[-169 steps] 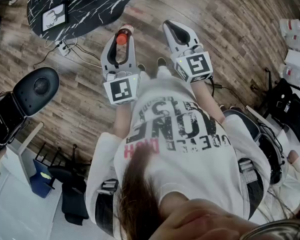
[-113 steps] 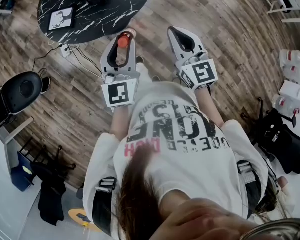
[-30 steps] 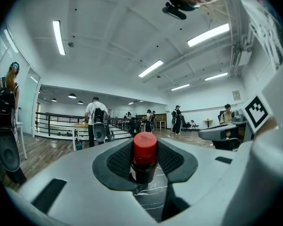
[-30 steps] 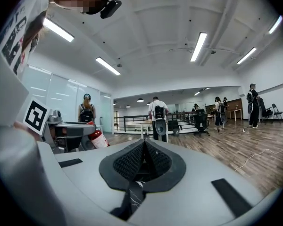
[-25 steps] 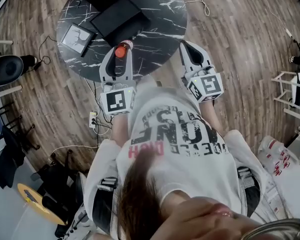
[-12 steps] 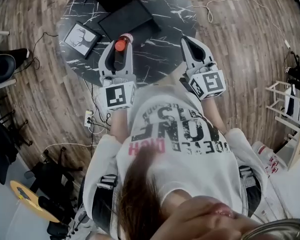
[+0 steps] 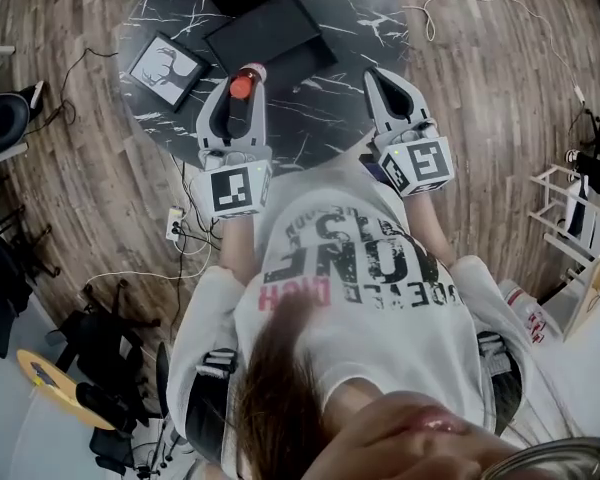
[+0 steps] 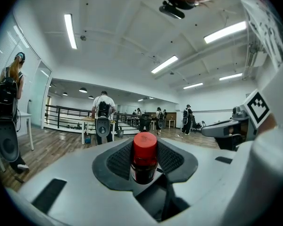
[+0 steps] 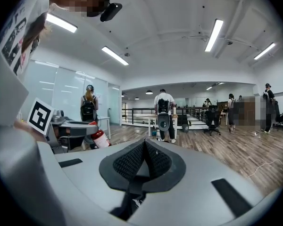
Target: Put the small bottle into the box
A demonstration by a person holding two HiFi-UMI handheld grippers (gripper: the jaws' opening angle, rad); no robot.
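Small bottle (image 8: 145, 160), red-capped and dark-bodied, upright in left gripper's (image 8: 145, 147) clamp; right gripper's (image 9: 142, 149) jaws together, empty.

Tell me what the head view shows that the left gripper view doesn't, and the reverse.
Head view only: the round marbled table below both grippers, with a framed deer picture and a flat black rectangular thing, possibly the box. Left gripper view only: the hall ahead, with people wearing backpacks and ceiling lights. Both: the left gripper shut on the small bottle, red cap up, and the right gripper beside it.
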